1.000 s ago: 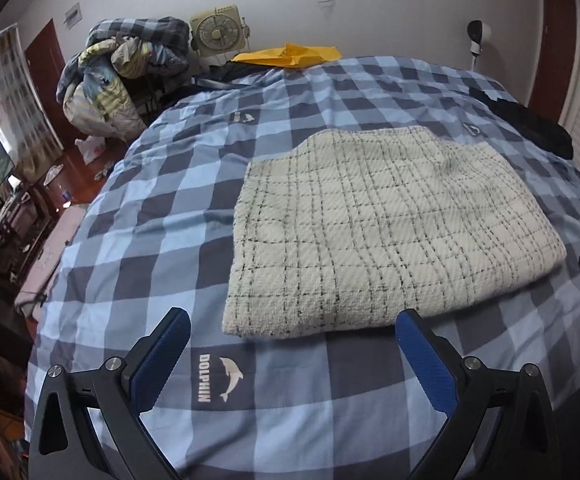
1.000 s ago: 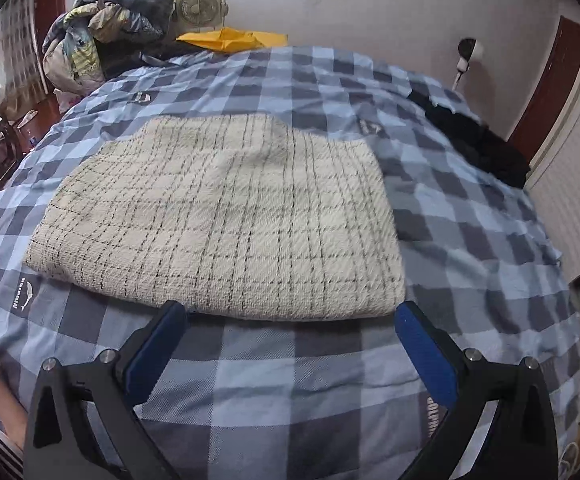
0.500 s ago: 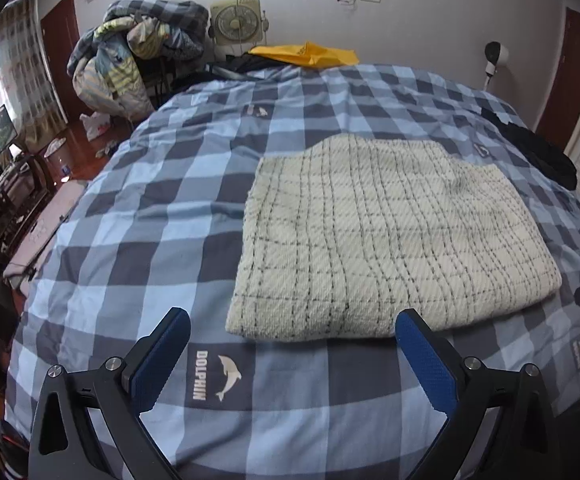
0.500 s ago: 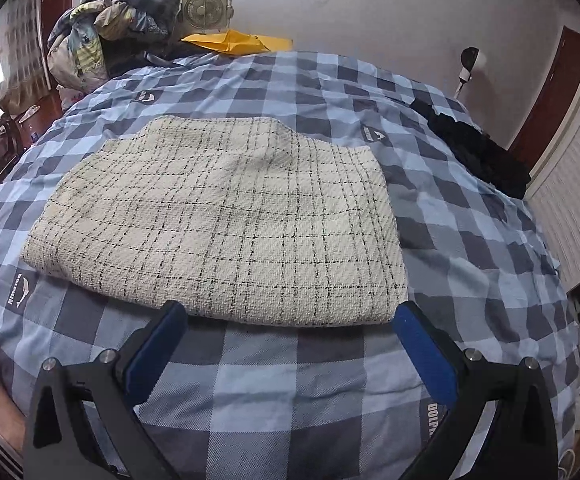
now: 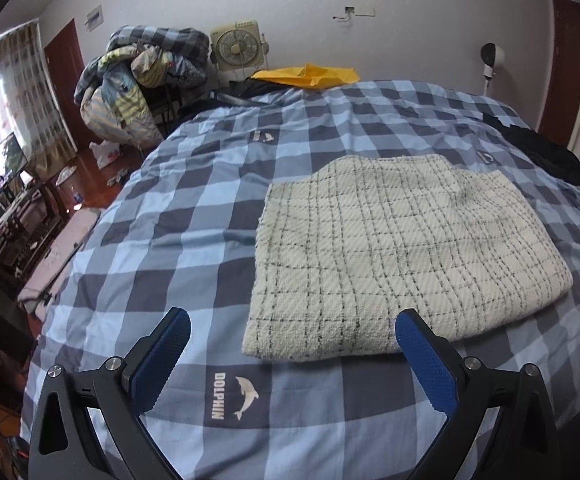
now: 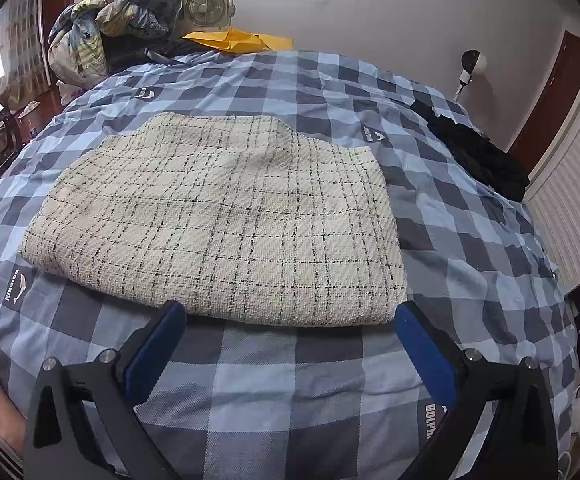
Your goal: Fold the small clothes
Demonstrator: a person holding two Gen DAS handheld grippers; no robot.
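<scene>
Left wrist view: your left gripper [image 5: 290,334] held its jaws wide, empty, above the bed [image 5: 162,248]. Right gripper [image 6: 290,322] likewise. Folded cloth [image 5: 401,256] lay flat mid-bed.

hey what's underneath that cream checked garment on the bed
The cream checked garment lies flat on the blue checked bedcover, which shows all around it. Whatever sits between its folded layers is covered.

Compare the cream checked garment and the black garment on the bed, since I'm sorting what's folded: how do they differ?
The cream checked garment lies flat with straight edges mid-bed; the black garment sits crumpled in a heap near the far right edge. The cream one is pale with thin dark grid lines; the black one looks plain. Both rest on the blue checked bedcover, and neither is held.
</scene>
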